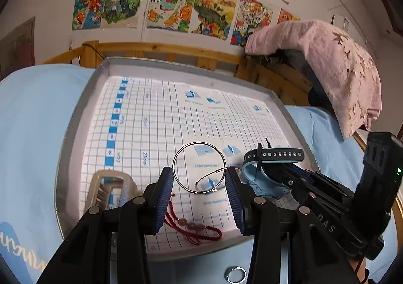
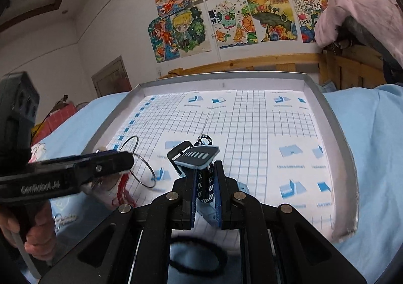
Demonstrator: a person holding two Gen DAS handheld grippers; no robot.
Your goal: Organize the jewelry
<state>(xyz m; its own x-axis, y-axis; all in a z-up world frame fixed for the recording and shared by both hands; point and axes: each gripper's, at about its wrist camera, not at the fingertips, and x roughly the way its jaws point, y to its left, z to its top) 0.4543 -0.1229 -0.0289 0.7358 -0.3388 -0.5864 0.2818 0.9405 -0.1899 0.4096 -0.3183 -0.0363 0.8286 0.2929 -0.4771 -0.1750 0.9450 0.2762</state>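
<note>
A shallow grey tray (image 1: 75,122) lined with blue-gridded white paper lies on a bed with a light blue sheet (image 1: 30,117).

Counted inside the tray: 1 large thin metal hoop (image 1: 199,167), 1 smaller metal ring (image 1: 210,180) overlapping its lower right, 1 red cord bracelet (image 1: 194,229) with pinkish beads, 1 beige hair claw (image 1: 110,189), and 1 watch (image 1: 267,165) with a pale blue body and a dark perforated strap. Outside the tray, on the sheet by its near edge, lie 1 small silver ring (image 1: 236,274) and 1 black hair tie (image 2: 197,256).

The hoop, bracelet and claw crowd the tray's near left part. The watch sits near the middle of the near edge. The far half and the right side of the tray are bare paper with open room.

The left tongs (image 1: 201,198) are released, with blue ribbed pads standing apart above the bracelet and the metal hoop, grasping nothing. The right tongs (image 2: 205,190) are clenched on the watch, pinching its patterned strap between the pads; the strap's buckle end sticks up and forward beyond the tips. A hand (image 2: 37,231) grips the left tool's handle at the tray's near left corner.

Children's coloured drawings (image 1: 176,4) cover the wall beyond the far edge, above a wooden bed rail (image 1: 161,49). A pink blanket (image 1: 327,64) hangs beyond the far right corner.
</note>
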